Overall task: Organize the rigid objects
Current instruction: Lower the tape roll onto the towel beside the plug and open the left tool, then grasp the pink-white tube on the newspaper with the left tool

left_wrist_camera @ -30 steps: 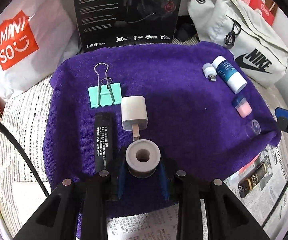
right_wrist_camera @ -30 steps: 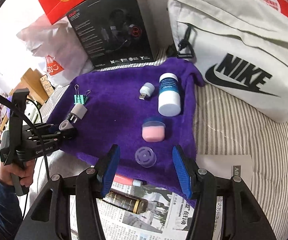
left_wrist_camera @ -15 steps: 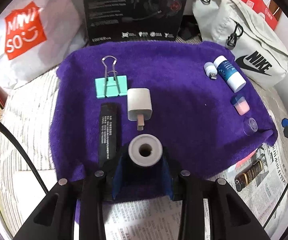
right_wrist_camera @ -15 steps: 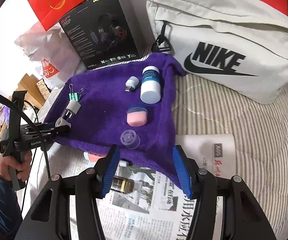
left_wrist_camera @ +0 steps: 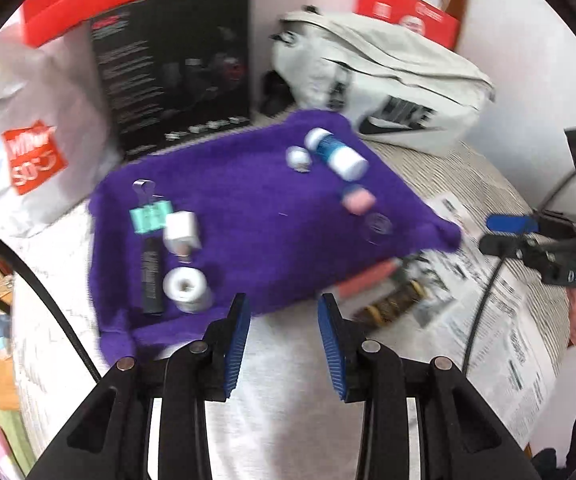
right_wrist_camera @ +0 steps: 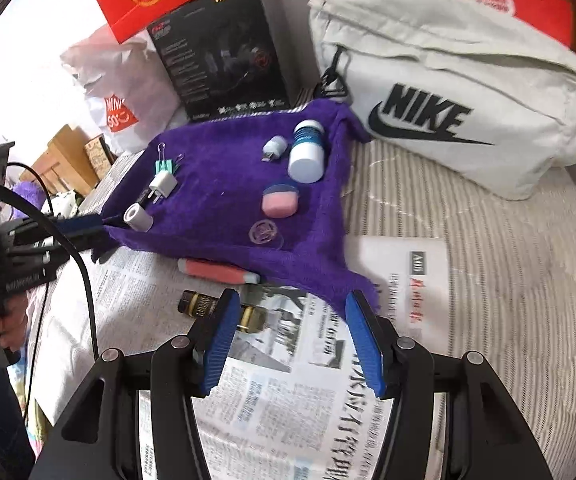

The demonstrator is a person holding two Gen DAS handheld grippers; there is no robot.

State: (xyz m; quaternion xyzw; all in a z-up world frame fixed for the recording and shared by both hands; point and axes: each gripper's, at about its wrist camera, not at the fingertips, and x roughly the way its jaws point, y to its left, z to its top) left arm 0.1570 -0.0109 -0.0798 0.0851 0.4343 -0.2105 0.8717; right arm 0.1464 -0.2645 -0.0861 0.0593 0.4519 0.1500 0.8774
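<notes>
A purple towel (left_wrist_camera: 271, 240) (right_wrist_camera: 227, 200) carries the sorted items. At its near left corner a grey spool (left_wrist_camera: 187, 289) (right_wrist_camera: 139, 218) lies free beside a black strip (left_wrist_camera: 151, 280), a white charger (left_wrist_camera: 181, 232) (right_wrist_camera: 163, 184) and a teal binder clip (left_wrist_camera: 149, 216) (right_wrist_camera: 163, 166). On its right side lie a white-and-blue bottle (right_wrist_camera: 307, 152), a small USB stick (right_wrist_camera: 275, 147), a pink container (right_wrist_camera: 279, 200) and a clear cap (right_wrist_camera: 263, 234). My left gripper (left_wrist_camera: 282, 300) is open and empty, drawn back from the spool. My right gripper (right_wrist_camera: 292, 296) hangs open over the newspaper (right_wrist_camera: 271, 380).
A pink pen (right_wrist_camera: 217, 271) and a dark gold-labelled bottle (right_wrist_camera: 199, 305) lie on the newspaper just off the towel's near edge. A white Nike bag (right_wrist_camera: 448, 92), a black headset box (right_wrist_camera: 223, 52) and a Miniso bag (right_wrist_camera: 119, 116) ring the far side.
My left gripper let go of the grey spool and pulled back and up, leaving it on the towel. My right gripper drew back from the clear cap to over the newspaper.
</notes>
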